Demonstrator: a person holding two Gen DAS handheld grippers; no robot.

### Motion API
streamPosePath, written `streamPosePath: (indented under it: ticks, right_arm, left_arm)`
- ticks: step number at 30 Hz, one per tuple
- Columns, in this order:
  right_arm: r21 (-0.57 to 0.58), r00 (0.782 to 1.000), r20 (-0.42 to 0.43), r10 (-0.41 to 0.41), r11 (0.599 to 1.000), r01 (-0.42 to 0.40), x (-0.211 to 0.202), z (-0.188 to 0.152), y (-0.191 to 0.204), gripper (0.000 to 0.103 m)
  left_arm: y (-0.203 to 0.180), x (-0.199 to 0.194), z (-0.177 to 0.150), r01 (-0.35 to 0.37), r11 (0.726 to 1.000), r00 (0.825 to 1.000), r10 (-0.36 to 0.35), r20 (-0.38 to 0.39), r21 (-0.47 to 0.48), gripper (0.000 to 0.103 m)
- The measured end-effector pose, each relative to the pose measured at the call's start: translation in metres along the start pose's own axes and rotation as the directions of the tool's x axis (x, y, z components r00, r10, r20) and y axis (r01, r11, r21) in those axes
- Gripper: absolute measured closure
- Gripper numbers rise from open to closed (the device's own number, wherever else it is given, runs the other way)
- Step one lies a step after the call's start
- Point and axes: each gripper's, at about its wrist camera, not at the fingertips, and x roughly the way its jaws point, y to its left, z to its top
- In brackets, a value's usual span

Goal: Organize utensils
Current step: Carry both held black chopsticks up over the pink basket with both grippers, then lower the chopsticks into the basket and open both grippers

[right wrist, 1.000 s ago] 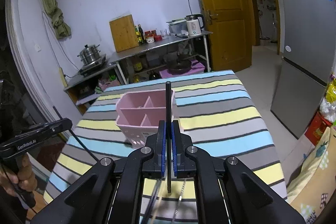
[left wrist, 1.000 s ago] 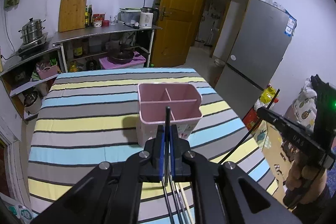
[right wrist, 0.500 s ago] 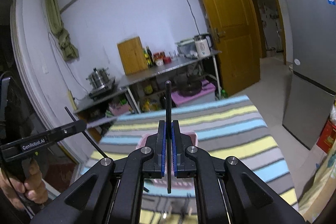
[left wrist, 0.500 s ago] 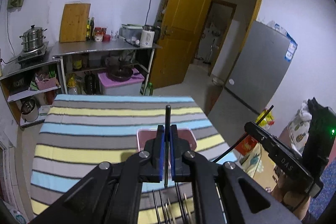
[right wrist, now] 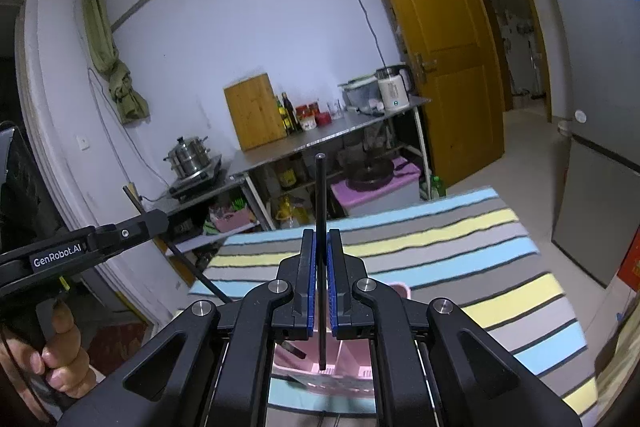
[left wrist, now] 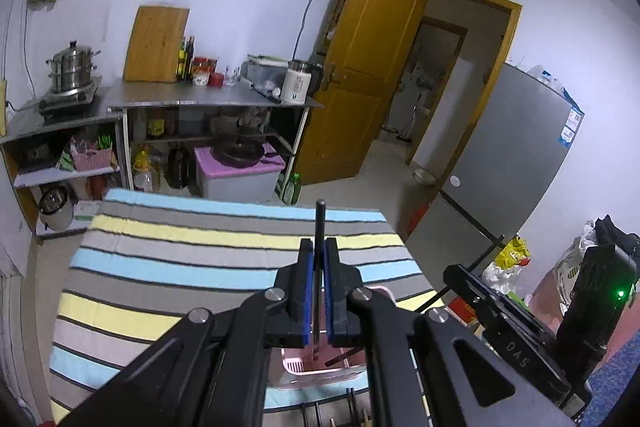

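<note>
A: What is each gripper carrying?

B: The left gripper (left wrist: 315, 261) is clamped on a black chopstick (left wrist: 319, 239) that stands up between its blue pads (left wrist: 306, 291). The right gripper (right wrist: 320, 255) pinches a second black chopstick (right wrist: 320, 211) the same way.

A: And the holder?

B: The pink utensil caddy (right wrist: 352, 367) sits on the striped tablecloth (right wrist: 460, 247), below and just ahead of both sets of jaws, and each stick's lower tip hangs over its open top. Neither hand looks clearly nearer.

A: So the move?

B: Probably straight down. Each stick's long axis runs along its gripper's fingers, so it should be stood upright over one compartment before release. More chopsticks (left wrist: 352, 407) lie on the cloth nearer than the caddy.
</note>
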Motion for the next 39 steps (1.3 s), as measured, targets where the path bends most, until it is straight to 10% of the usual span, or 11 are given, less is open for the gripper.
streamPosePath:
  ticks: [17, 20, 26, 39]
  right_arm:
    - [0.035, 0.992, -0.122, 0.025, 0.999, -0.021, 0.040, -0.044, -0.020, 0.098]
    - [0.019, 0.992, -0.121, 0.020, 1.000, -0.018, 0.034, -0.045, -0.019, 0.093]
    - [-0.015, 0.995, -0.091, 0.030, 0.999, -0.032, 0.005, -0.041, -0.017, 0.081]
    - [-0.014, 0.999, -0.033, 0.025, 1.000, -0.026, -0.062, -0.045, -0.022, 0.076]
  left_arm:
    - [0.010, 0.041, -0.044, -0.032, 0.999, 0.995, 0.031, -0.091, -0.012, 0.089]
    - [0.008, 0.032, -0.044, -0.046, 0.999, 0.997, 0.045, -0.068, -0.010, 0.069]
    - [0.009, 0.009, -0.043, -0.061, 0.998, 0.998, 0.061, -0.012, -0.019, 0.060]
    - [0.001, -0.040, -0.063, -0.055, 0.998, 0.998, 0.054, 0.039, 0.024, 0.059]
